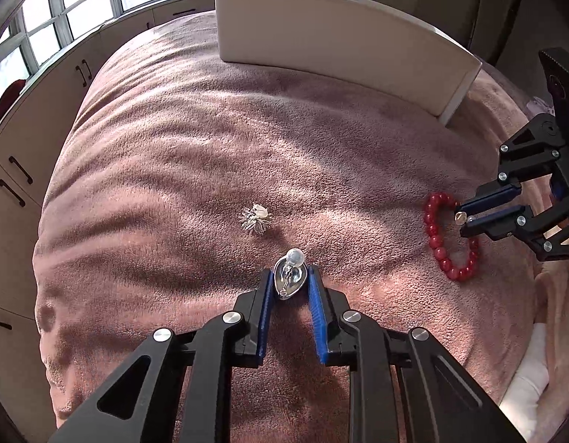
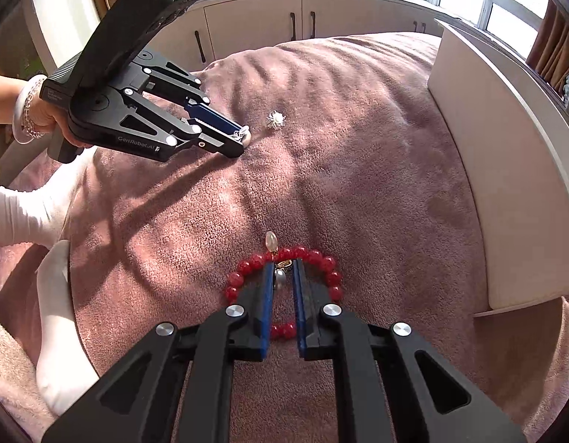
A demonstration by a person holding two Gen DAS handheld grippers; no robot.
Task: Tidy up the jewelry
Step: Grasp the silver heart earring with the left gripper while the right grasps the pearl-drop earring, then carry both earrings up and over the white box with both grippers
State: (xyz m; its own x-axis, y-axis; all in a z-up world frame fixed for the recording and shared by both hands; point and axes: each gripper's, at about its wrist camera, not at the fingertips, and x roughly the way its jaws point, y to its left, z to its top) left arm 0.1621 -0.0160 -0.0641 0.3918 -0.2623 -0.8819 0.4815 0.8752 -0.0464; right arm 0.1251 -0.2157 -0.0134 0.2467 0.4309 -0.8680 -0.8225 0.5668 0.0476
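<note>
Left gripper (image 1: 291, 283), nearest in the left wrist view: its blue pads are clamped on a silver leaf-shaped piece (image 1: 290, 282), whose long axis runs along the fingers, with its pearl bead (image 1: 295, 256) pointing forward past the fingertips, toward the white tray (image 1: 343, 55). Just beyond it, toward the tray, a small silver starburst brooch (image 1: 255, 218) lies flat on the pink blanket (image 1: 173, 184), apart from the gripper. Open blanket lies between the brooch and the tray's near wall.

Right gripper (image 2: 283, 271), nearest in the right wrist view: its fingers are closed to a narrow gap on a pearl drop earring (image 2: 279, 278), whose long axis follows the fingers; its pale teardrop end (image 2: 271, 241) points forward. The gripper sits above a red bead bracelet (image 2: 284, 288), a ring lying flat on the blanket, nearer than the tray. The tray's long wall stands to this gripper's right. The person's hand (image 2: 48, 118), wearing bracelets, holds the left gripper angled downward.
</note>
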